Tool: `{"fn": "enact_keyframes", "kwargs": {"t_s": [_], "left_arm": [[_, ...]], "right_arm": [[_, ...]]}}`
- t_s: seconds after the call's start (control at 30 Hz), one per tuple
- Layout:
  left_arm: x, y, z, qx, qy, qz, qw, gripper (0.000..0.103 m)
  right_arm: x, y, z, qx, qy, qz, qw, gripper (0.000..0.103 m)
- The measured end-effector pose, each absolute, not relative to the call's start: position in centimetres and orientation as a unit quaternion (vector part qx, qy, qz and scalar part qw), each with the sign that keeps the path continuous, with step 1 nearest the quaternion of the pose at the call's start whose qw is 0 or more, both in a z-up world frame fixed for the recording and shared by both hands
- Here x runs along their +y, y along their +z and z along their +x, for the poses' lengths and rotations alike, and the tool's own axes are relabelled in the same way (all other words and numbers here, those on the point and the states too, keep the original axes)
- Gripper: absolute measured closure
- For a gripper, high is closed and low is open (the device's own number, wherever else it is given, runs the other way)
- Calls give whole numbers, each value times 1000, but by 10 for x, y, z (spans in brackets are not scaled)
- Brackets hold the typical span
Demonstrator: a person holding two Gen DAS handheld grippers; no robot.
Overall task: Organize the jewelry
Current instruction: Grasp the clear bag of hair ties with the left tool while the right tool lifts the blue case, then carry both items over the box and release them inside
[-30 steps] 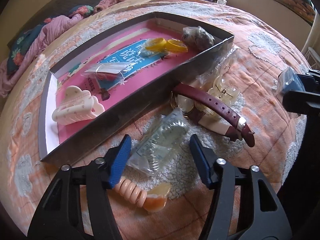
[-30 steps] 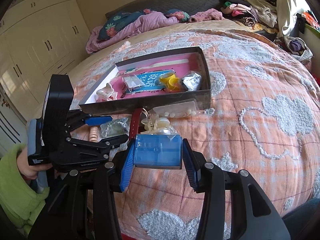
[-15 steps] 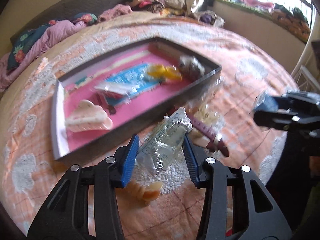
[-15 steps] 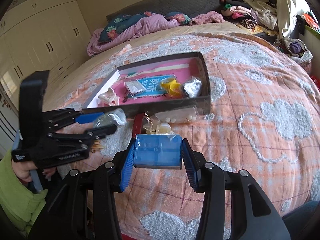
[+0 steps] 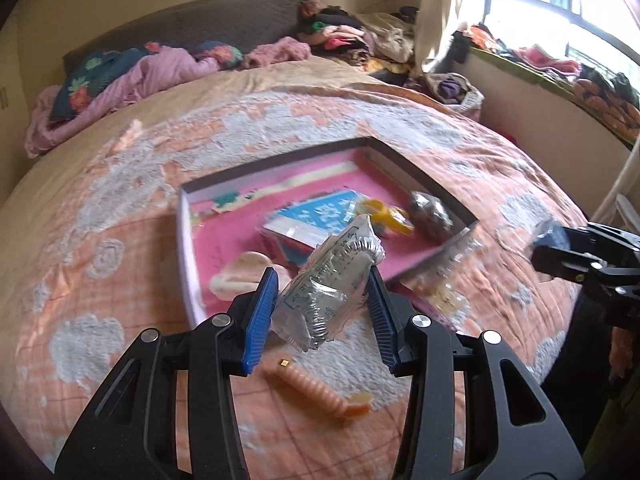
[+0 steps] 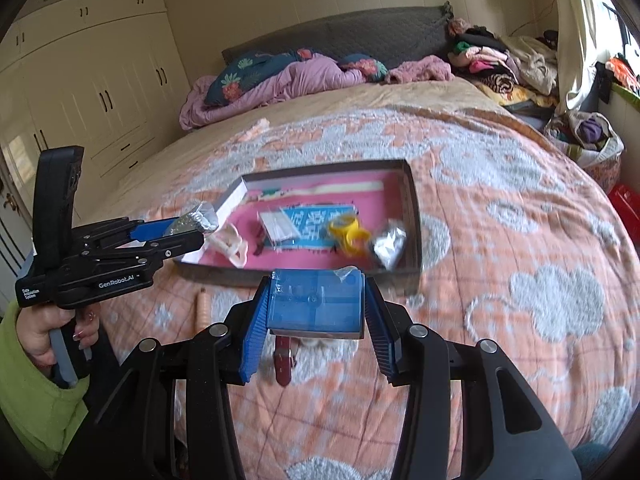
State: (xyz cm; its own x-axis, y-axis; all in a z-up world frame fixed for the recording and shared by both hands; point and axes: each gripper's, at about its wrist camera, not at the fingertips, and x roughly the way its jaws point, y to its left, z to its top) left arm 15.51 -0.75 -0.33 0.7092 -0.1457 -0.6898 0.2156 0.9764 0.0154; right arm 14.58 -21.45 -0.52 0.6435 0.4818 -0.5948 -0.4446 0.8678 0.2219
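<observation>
Right gripper point(image 6: 316, 312) clamps a blue plastic case point(image 6: 316, 304) above the bed point(image 6: 520, 280). Left gripper point(image 6: 192, 226), off to the side, pinches a silvery packet point(image 6: 198, 216) beside the pink-lined box point(image 6: 414, 216), where yellow rings point(image 6: 348, 232) sit.

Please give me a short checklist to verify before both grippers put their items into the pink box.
1. Left gripper holds the clear packet: ok, the packet sits between the blue pads, off the bedspread.
2. Right gripper holds the blue case: ok, clamped on both sides.
3. Free floor in the pink box: ok, bare pink near the front wall.
4. Grippers apart from each other: ok.
5. Packet grip firm: cannot tell, the picture is blurred.
</observation>
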Motion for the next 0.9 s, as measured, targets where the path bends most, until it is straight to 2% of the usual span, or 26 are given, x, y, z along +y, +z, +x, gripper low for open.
{"fn": "enact_keyframes", "kwargs": {"t_s": [0.53,0.9], "left_arm": [[5,10,176,350,-78,20,933,66],[6,2,191,358,-74,7,931,66]], "right_arm": [[-193,30,177,300,265,14,916,59],[-184,32,216,305,258,10,917,59]]}}
